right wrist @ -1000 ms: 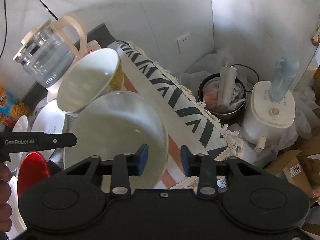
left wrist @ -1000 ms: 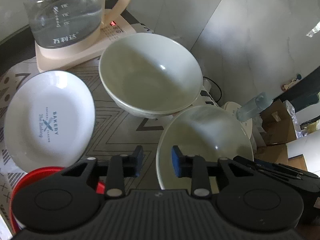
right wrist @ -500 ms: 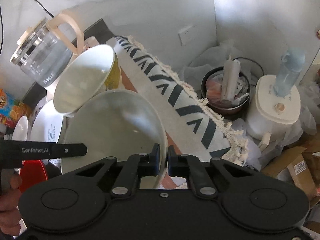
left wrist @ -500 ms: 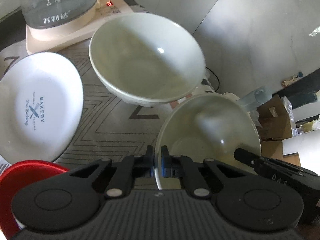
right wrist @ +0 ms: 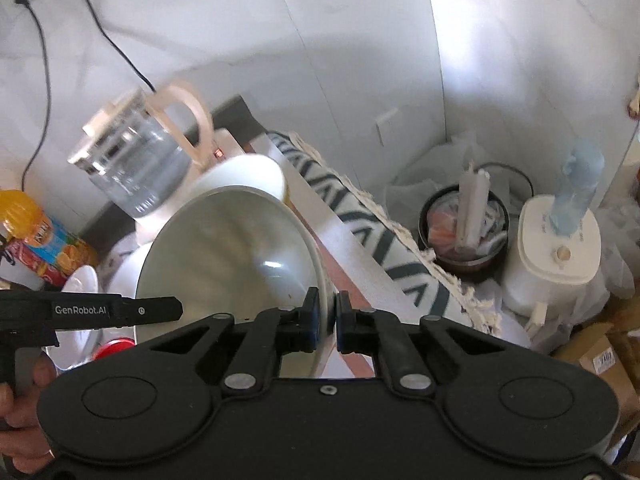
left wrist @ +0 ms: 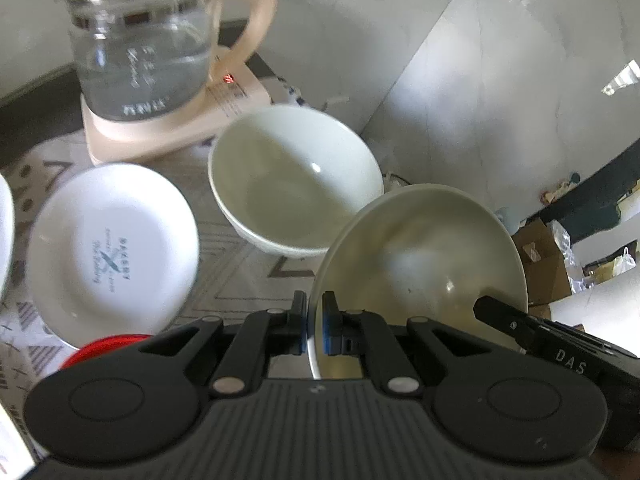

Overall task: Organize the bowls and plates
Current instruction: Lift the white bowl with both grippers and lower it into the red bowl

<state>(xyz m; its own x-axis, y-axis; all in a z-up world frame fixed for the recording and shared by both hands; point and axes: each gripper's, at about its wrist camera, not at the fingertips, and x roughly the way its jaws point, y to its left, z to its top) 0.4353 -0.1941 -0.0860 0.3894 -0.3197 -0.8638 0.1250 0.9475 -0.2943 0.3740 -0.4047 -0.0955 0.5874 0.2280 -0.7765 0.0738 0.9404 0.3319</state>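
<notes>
A pale green bowl [left wrist: 420,264] is held up off the table by both grippers. My left gripper [left wrist: 315,328] is shut on its left rim. My right gripper [right wrist: 327,322] is shut on its right rim, and the bowl's inside [right wrist: 232,256] faces that camera. A second, larger white bowl [left wrist: 294,180] stands on the patterned cloth behind it, also in the right wrist view [right wrist: 244,172]. A white plate with blue print [left wrist: 112,252] lies to the left. A red dish [left wrist: 108,346] peeks out below it.
A glass kettle [left wrist: 144,48] on a cream base stands at the back left. The tablecloth's fringed edge [right wrist: 380,224] runs along the right. Below it on the floor are a dark pot [right wrist: 464,232], a white appliance [right wrist: 556,252] and cardboard boxes [left wrist: 540,256].
Both grippers closed on the pale bowl's rim and lifted it off the table. The views rose and tilted, so the kettle now shows more fully.
</notes>
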